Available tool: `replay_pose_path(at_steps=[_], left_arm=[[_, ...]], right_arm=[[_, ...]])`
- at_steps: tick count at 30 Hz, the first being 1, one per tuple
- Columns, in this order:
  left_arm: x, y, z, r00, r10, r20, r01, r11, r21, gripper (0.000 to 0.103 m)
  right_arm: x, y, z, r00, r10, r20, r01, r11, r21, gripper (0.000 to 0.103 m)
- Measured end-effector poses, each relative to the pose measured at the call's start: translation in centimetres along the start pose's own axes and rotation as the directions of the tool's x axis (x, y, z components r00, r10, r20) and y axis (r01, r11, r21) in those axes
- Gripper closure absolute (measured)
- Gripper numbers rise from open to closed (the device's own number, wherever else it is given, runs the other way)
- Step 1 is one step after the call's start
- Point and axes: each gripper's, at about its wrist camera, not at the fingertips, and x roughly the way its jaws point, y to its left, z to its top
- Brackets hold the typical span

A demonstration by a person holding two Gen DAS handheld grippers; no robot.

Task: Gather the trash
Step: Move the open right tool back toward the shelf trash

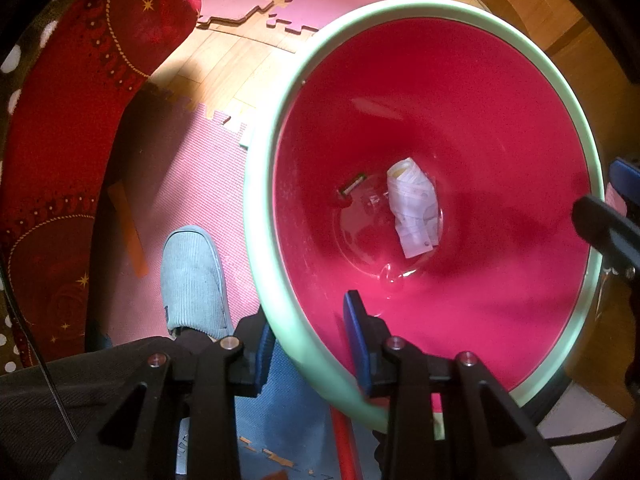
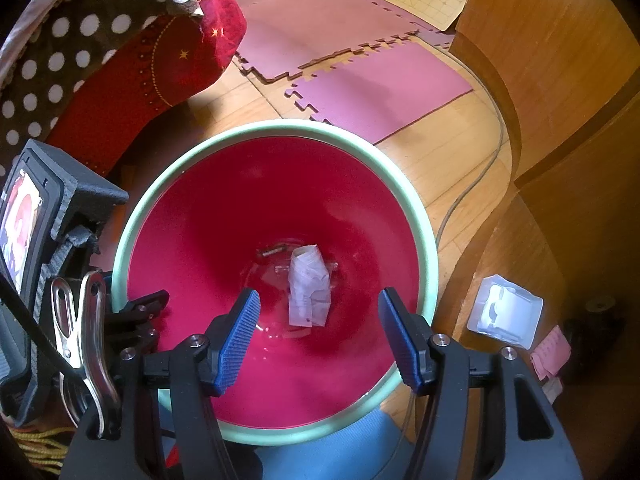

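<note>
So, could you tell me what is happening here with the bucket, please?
A person with a tool in each hand is collecting trash into a red bucket with a pale green rim. The left tool is clamped on the near rim, steadying the bucket. The right tool hangs open over the mouth with nothing between its pads. A crumpled white paper already lies at the bottom. A clear plastic package is still on the floor beside the bucket.

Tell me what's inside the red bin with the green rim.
At the bottom of the red bin lies a crumpled white paper, beside clear plastic wrapping and a small dark scrap. Anything under the paper is covered and can't be seen.
</note>
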Motion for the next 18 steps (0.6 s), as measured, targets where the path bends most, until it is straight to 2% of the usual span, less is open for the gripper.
replay_pose_path(at_steps=[18], left_arm=[[-0.01,-0.09,-0.10,1.000,0.002,0.001,-0.002,1.000,0.000,0.069]], right_arm=[[-0.92,-0.82,-0.38,1.000,-0.020,0.009,0.019,0.999,0.025,0.040]])
